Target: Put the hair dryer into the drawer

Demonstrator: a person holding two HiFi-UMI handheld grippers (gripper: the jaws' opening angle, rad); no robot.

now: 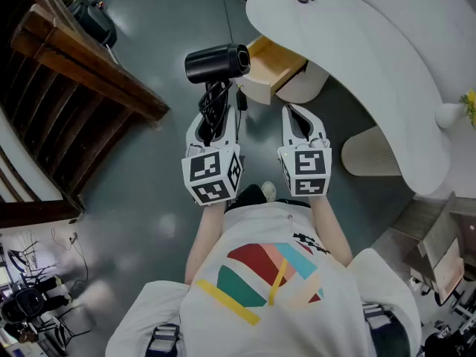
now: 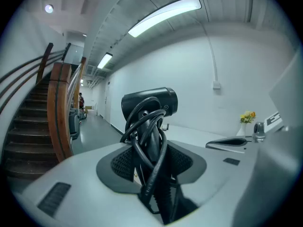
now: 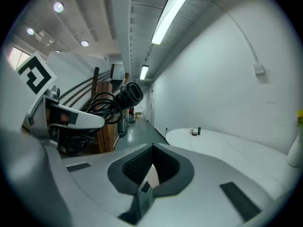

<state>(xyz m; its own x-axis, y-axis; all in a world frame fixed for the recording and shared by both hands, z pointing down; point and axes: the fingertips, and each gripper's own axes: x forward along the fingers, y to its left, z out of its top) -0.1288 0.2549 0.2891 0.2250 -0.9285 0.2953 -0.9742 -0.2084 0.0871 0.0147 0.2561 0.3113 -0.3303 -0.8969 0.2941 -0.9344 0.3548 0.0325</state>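
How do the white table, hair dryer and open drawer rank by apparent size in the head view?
1. white table
2. hair dryer and open drawer: about alike. The dryer is held nearer the camera, so they stay tied.

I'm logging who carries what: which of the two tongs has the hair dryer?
The left tongs, shut on the handle of the black hair dryer, just short of the open drawer. The right tongs beside them hold nothing.

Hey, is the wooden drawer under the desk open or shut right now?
Open: the drawer sticks out from under the white desk, and its bare wooden inside is showing.
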